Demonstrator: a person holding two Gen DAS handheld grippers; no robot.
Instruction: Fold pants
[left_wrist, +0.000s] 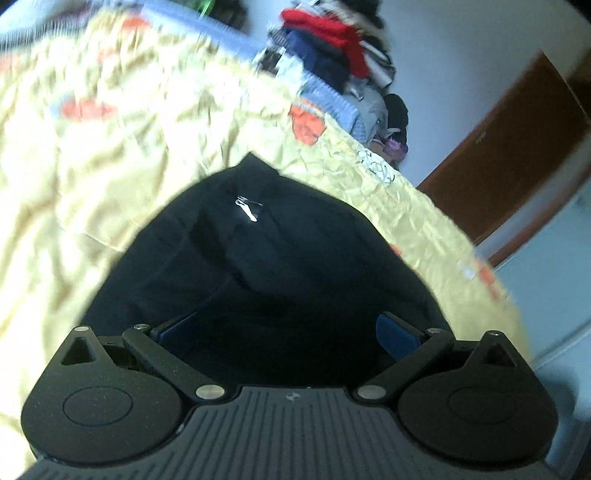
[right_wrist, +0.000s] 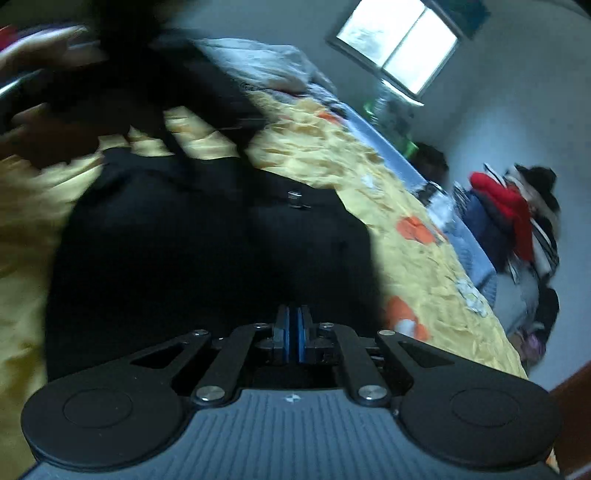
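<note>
Black pants on a yellow-sheeted bed, seen from my two hand-held grippers.

Left wrist view: my left hand-held gripper (left_wrist: 288, 332) stands wide, its blue pads (left_wrist: 397, 334) spread either side of the black pants (left_wrist: 258, 240), which lie on the yellow bedsheet (left_wrist: 110, 147); a clothes pile (left_wrist: 328, 51) sits at the bed's far end, near a brown door (left_wrist: 517, 147). Right wrist view: my right hand-held gripper (right_wrist: 293, 328) is narrow, pads pressed together; whether cloth lies between them I cannot tell. The pants (right_wrist: 203, 251) spread just ahead on the bedsheet (right_wrist: 406, 240), below a window (right_wrist: 402, 40).
</note>
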